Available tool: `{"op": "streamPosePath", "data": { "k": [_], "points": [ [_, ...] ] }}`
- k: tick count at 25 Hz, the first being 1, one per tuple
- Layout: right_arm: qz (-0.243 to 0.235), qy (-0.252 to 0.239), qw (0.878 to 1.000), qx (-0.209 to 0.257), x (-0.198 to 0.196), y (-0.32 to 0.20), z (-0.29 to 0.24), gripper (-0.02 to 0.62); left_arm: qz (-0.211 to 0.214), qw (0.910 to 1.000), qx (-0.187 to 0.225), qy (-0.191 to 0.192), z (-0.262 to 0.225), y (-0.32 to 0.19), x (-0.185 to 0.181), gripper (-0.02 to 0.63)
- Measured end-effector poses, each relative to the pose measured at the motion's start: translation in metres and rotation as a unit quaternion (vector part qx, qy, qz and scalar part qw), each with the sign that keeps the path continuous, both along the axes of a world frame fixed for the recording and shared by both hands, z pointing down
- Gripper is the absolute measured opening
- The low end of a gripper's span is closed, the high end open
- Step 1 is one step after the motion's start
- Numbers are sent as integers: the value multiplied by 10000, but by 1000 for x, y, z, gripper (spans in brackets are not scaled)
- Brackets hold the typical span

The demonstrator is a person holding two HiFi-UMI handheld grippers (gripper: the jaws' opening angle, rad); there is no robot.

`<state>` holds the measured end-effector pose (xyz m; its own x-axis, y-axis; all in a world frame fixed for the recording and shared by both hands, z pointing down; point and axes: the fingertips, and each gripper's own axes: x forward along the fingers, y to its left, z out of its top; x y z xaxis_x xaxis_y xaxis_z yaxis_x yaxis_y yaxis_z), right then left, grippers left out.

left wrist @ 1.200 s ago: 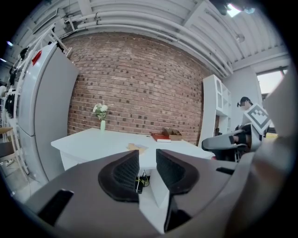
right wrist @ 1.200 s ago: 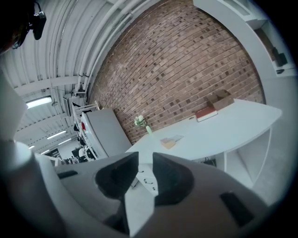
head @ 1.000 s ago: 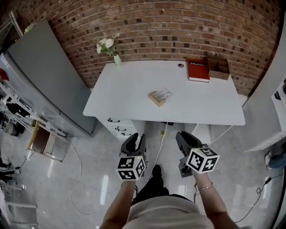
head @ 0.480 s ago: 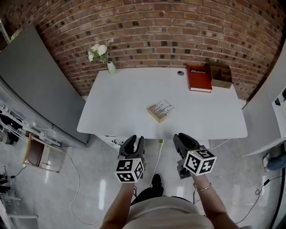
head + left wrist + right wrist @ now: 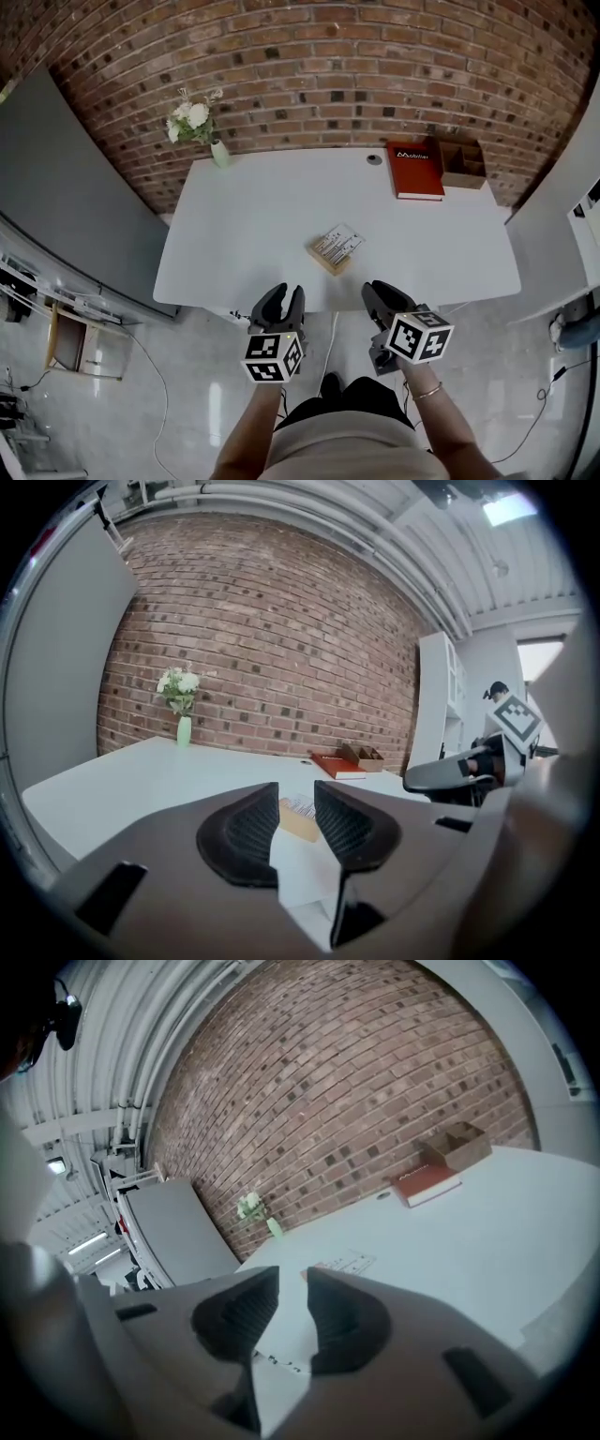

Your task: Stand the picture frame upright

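Note:
The picture frame (image 5: pixel 335 249), a small wooden frame with a printed white face, lies flat near the front middle of the white table (image 5: pixel 244 234). Both grippers hover in front of the table's near edge, short of the frame. My left gripper (image 5: pixel 282 298) is open with nothing between its jaws; in the left gripper view the frame (image 5: pixel 298 819) shows through the gap of that gripper (image 5: pixel 296 808). My right gripper (image 5: pixel 381 293) is also open and empty, and the right gripper view has the frame (image 5: pixel 339 1264) just beyond the tips of this gripper (image 5: pixel 292 1297).
A green vase of white flowers (image 5: pixel 197 127) stands at the table's back left corner. A red book (image 5: pixel 414 169) and a cardboard box (image 5: pixel 459 161) lie at the back right. A brick wall backs the table, and a grey panel (image 5: pixel 66 206) stands to the left.
The person has stepped closer: the table and frame have drawn nearer to both grippers. Both grippers keep the same open stance.

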<state>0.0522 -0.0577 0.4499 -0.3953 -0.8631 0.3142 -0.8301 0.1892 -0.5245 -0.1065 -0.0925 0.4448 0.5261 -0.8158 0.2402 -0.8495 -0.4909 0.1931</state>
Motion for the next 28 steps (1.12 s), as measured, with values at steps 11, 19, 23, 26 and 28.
{"op": "streamPosePath", "data": {
  "k": [11, 19, 23, 26, 28],
  "points": [
    [105, -708, 9961, -517, 11, -38, 28, 78, 182, 9997, -135, -129, 12, -43, 21, 101],
    [-33, -1220, 9887, -871, 21, -82, 47, 80, 114, 9993, -279, -197, 24, -84, 38, 107],
    [-150, -1443, 9835, -1083, 23, -99, 61, 80, 36, 9990, -360, -252, 31, -101, 46, 107],
    [-221, -1520, 9801, -1256, 24, -109, 72, 80, 3, 9987, -411, -303, 35, -113, 52, 107],
    [-279, -1537, 9779, -1388, 25, -113, 80, 95, -22, 9985, -443, -334, 39, -120, 56, 107]
  ]
}}
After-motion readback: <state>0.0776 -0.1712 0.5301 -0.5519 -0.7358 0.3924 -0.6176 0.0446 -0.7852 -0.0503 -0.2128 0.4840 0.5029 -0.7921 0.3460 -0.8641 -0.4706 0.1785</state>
